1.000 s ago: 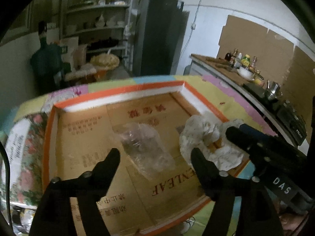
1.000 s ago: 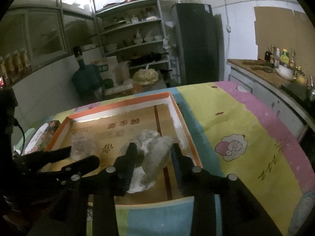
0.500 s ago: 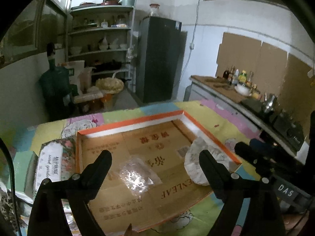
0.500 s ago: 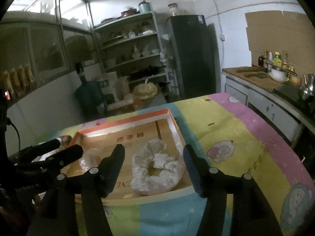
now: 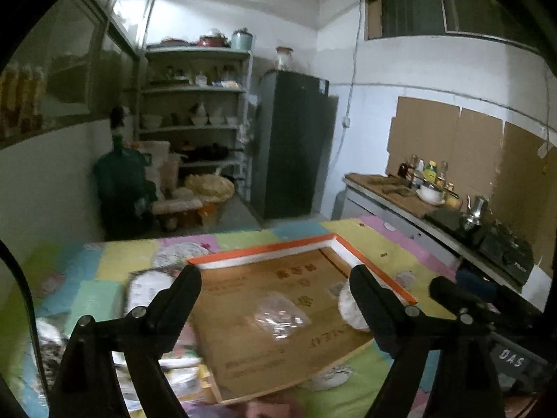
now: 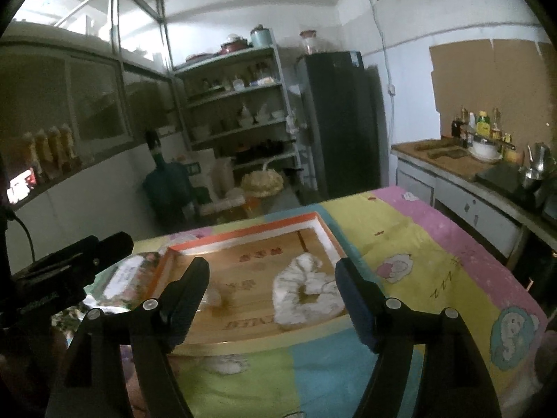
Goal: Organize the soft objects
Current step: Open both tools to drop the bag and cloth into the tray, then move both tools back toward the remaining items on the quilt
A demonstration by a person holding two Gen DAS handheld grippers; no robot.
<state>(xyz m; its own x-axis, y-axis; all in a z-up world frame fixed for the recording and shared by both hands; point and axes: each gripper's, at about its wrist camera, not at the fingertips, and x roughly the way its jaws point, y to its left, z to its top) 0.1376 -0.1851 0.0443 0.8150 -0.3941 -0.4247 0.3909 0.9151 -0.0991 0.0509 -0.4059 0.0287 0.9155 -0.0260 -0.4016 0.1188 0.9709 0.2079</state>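
Both the left gripper (image 5: 275, 287) and right gripper (image 6: 272, 280) hang wide open and empty above the tray (image 6: 243, 235). Inside it lie the white cloth (image 6: 306, 294) and, left of that, a clear bag (image 5: 280, 317). Placement looks done; any next step calls for finding another soft item.

A table (image 6: 435, 278) wears a bright cloth (image 6: 410, 244) with patches of yellow, pink, blue and green and little cartoon pictures. A flat cardboard tray (image 6: 243, 233) with an orange and white rim lies on it. A flowery packet (image 5: 142, 285) lies just beside the tray.
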